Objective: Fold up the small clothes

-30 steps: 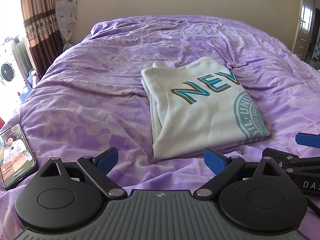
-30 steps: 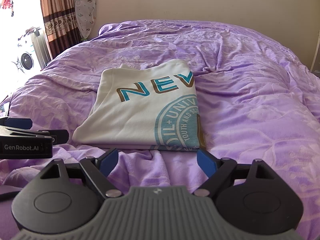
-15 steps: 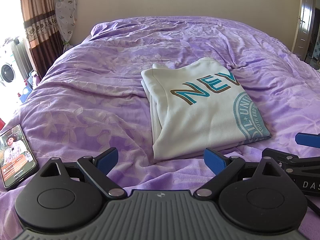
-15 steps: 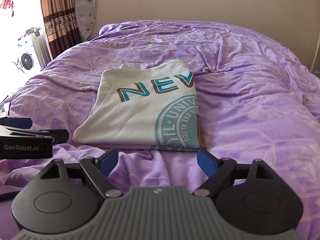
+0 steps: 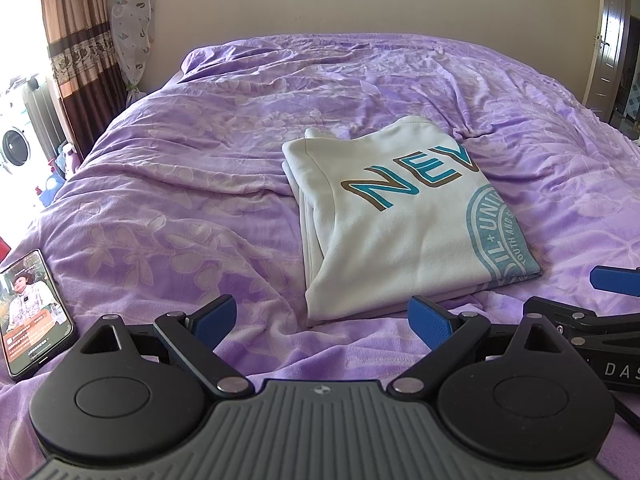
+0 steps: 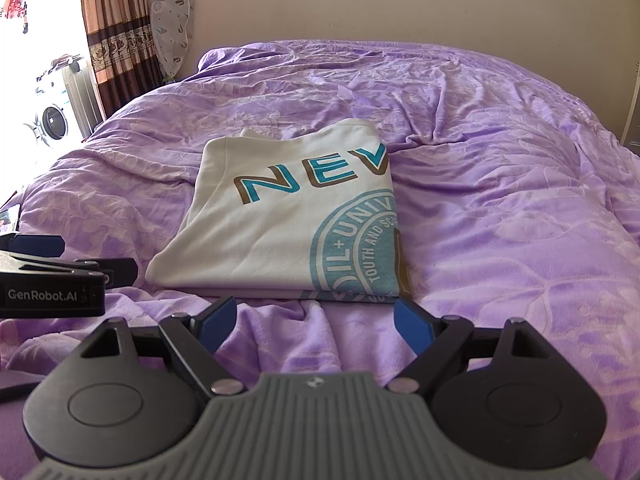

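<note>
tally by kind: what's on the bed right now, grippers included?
Folded shirt: 1
Phone: 1
Grippers: 2, left gripper and right gripper, both open and empty
Total: 4, all on the purple bedspread

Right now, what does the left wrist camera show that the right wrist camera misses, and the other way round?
Only the left view shows the lit phone on the bedspread and a door at the far right. Only the right view shows the other device's GenRobot.AI label. Both share the folded cream shirt on the purple bedspread, the curtain, the washing machine and open tongs, left and right, holding nothing.
</note>
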Available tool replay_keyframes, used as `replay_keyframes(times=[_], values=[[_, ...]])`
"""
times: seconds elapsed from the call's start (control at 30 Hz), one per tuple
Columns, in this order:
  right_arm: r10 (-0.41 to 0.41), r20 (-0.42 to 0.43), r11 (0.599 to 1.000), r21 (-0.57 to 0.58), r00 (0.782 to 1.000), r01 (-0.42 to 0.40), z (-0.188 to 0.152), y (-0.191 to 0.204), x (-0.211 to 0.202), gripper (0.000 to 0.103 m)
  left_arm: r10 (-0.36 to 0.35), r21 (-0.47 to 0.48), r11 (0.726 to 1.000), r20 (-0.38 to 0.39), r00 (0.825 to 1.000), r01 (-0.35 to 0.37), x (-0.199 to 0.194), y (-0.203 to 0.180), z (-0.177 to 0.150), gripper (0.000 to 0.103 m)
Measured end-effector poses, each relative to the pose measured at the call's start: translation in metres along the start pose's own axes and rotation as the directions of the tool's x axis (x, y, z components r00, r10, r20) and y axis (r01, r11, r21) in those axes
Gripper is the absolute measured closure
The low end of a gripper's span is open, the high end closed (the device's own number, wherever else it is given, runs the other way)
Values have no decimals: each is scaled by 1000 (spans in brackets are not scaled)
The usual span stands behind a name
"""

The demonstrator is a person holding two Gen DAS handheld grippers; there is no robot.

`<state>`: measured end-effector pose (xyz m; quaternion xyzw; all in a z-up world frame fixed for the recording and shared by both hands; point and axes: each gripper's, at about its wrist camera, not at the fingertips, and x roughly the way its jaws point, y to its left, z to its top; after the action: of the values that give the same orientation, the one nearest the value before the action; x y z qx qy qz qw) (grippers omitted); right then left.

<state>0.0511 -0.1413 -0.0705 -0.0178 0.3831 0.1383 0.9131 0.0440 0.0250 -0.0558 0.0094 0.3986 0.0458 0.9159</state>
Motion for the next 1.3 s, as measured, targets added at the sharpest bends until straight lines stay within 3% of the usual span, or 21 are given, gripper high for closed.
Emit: replay_keyframes(times=[1.3], values=[[1,-1,1000,1,1000,-1,0,0,1,21,-6,0,1000,11,1000,6,4,4,8,0]])
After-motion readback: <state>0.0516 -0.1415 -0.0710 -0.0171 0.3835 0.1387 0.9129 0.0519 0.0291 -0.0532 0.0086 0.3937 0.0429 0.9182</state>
